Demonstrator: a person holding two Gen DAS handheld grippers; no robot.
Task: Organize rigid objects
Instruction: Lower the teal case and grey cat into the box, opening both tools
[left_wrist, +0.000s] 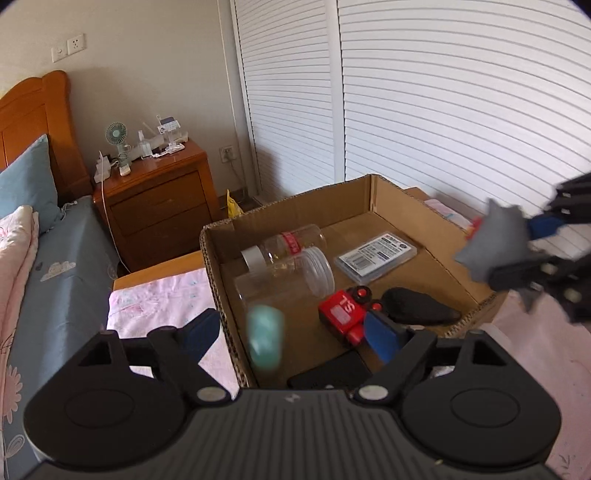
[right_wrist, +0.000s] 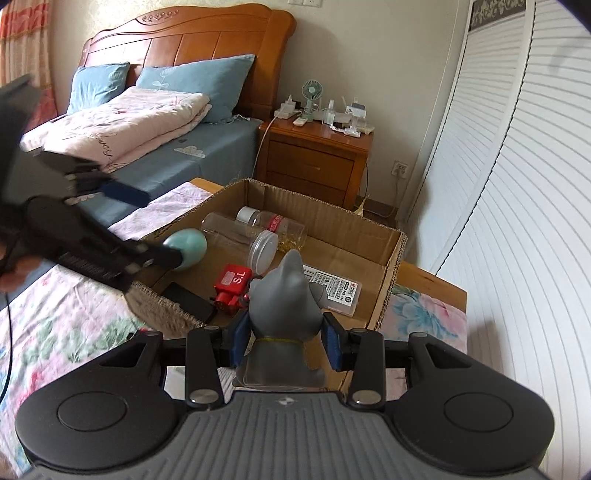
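A cardboard box holds two clear jars, a red toy, a flat plastic case, a black oval object and a black flat device. My left gripper is open over the box's near wall. A blurred teal egg is in the air between its fingers. My right gripper is shut on a grey shark figure above the box's edge.
The box sits on a floral cloth over a wooden table beside a bed. A wooden nightstand with a fan stands behind. White louvred doors fill the right.
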